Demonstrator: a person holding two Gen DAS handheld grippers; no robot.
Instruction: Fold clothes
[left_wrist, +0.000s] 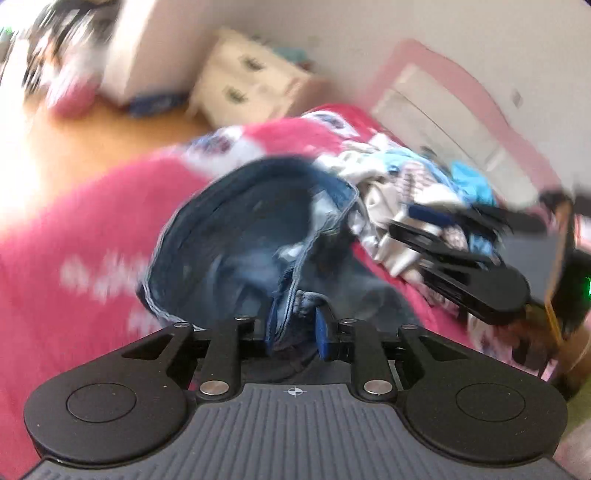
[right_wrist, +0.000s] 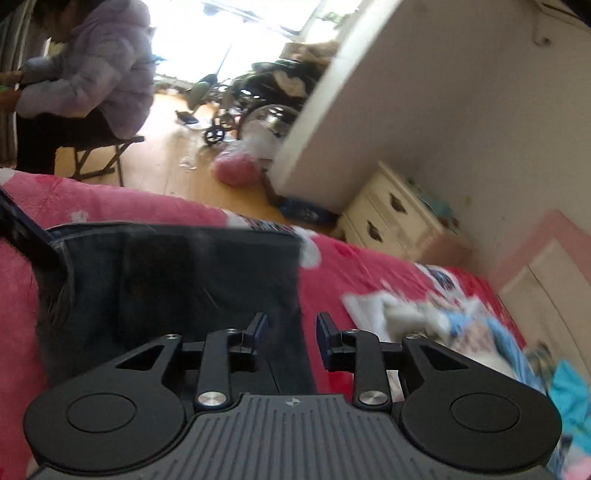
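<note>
A pair of blue jeans lies bunched on the pink bedspread. My left gripper is shut on a fold of the jeans' denim at its waistband or seam. In the right wrist view the jeans show as a dark, flat panel. My right gripper is part open, and the jeans' right edge lies between its fingers; they do not visibly press it. The right gripper also shows in the left wrist view, over a clothes pile.
A pile of mixed light and blue clothes lies on the bed beside the jeans. A cream nightstand and pink headboard stand beyond. A person sits on a stool by the bed; a wheelchair stands on the wooden floor.
</note>
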